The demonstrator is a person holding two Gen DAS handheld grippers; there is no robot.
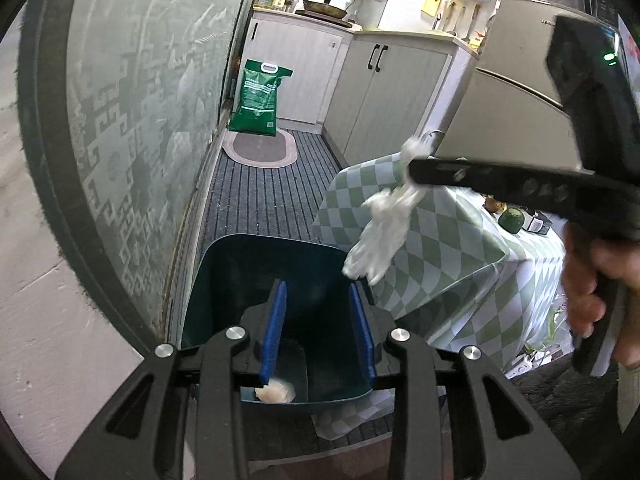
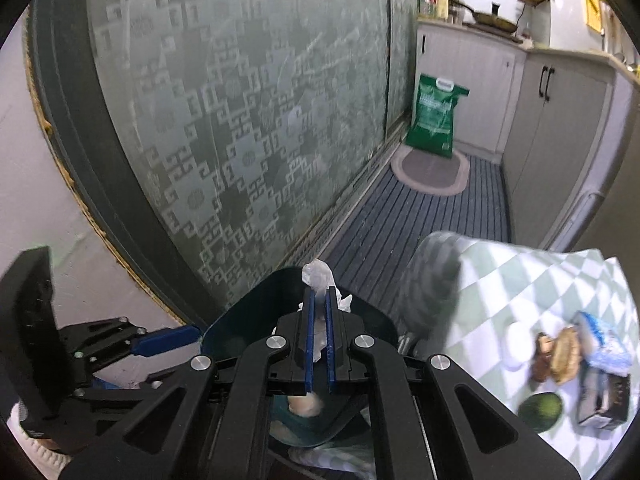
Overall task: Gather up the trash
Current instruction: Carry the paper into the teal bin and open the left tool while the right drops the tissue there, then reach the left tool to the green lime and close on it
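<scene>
A dark green bin (image 1: 260, 242) stands on the floor between the patterned glass door and the table. At its bottom lies a crumpled tan wad (image 1: 276, 391), also in the right wrist view (image 2: 306, 404). My left gripper (image 1: 317, 286) hangs over the bin mouth, open, with nothing between its blue pads. My right gripper (image 1: 412, 168) comes in from the right, shut on a crumpled white plastic wrapper (image 1: 380, 236) that dangles just above the bin's right rim. In the right wrist view the wrapper (image 2: 318, 274) sticks out past the right gripper (image 2: 320, 291) above the bin (image 2: 256, 300), with the left gripper (image 2: 192, 334) at the left.
A table with a green checked cloth (image 1: 460, 248) crowds the bin's right side and carries a green fruit (image 2: 540, 412), bread (image 2: 564, 354) and a tissue box (image 2: 604, 344). The glass door (image 1: 140, 120) is at the left. A green sack (image 1: 258, 98) and cupboards (image 1: 384, 100) stand beyond.
</scene>
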